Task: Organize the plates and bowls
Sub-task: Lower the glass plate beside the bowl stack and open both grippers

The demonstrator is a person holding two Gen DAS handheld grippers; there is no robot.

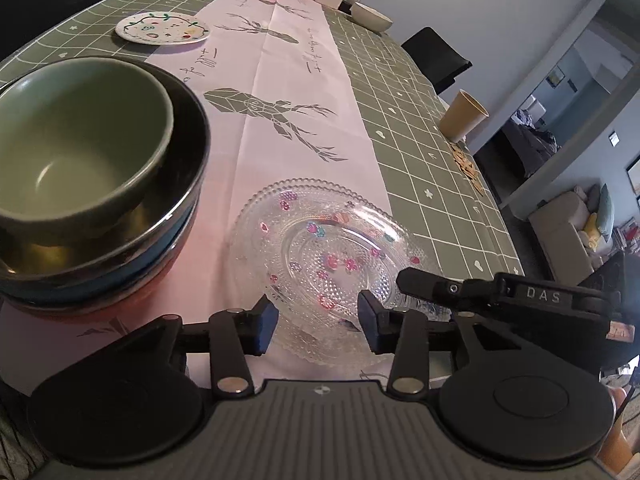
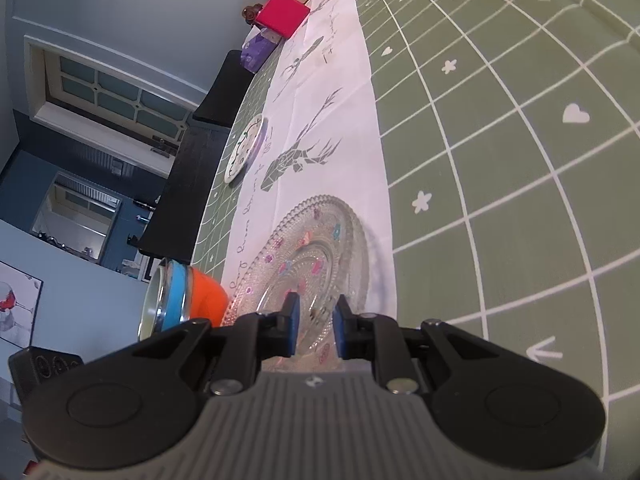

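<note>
Nearest you, your left gripper [image 1: 318,322] stands open over the near rim of the stacked glass plates [image 1: 332,248], its pads clear of the glass on either side, so that grip is let go. Your right gripper [image 2: 314,326] sits narrowly apart over the same plates; whether its pads pinch the rim I cannot tell. The plates rest flat on the white runner [image 1: 280,120], so that pairing looks done. Just beside them, the bowl stack [image 1: 96,200] already nests a green bowl inside a steel one, over blue and orange. Further off, the painted plate [image 1: 163,29] lies alone, and a cream bowl [image 1: 371,17] waits at the far end: both look left to gather.
</note>
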